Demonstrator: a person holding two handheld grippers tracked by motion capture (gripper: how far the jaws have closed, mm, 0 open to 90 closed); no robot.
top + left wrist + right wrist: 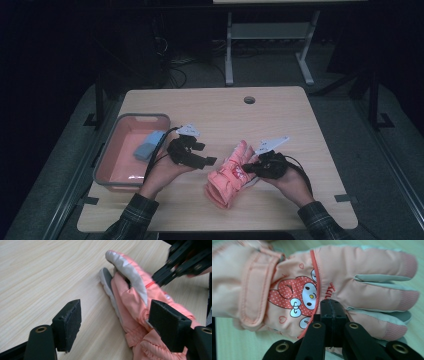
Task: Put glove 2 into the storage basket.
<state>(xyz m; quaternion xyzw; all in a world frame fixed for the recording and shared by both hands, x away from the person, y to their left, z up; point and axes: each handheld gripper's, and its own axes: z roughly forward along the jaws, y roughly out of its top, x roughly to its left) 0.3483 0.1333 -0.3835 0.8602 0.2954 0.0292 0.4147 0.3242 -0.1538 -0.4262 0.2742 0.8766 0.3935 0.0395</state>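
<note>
A pink padded glove (227,177) with a cartoon rabbit print lies at the middle front of the wooden table (280,115), fingers pointing away. It seems to rest on a second glove, whose grey edge (106,280) shows beneath. My right gripper (250,169) is shut, its tips on the glove's (337,272) back beside the red piping; I see no fabric between the pads (333,312). From the left gripper view, the right gripper (156,280) touches the glove (135,297) from the far side. My left gripper (206,154) stands open just left of the glove, with the glove's cuff between its pads (67,325).
A grey-rimmed pink basin (107,150) sits at the table's left edge with a blue cloth (149,145) inside. A cable hole (249,100) is at the table's back middle. A white desk frame (267,45) stands on the floor beyond.
</note>
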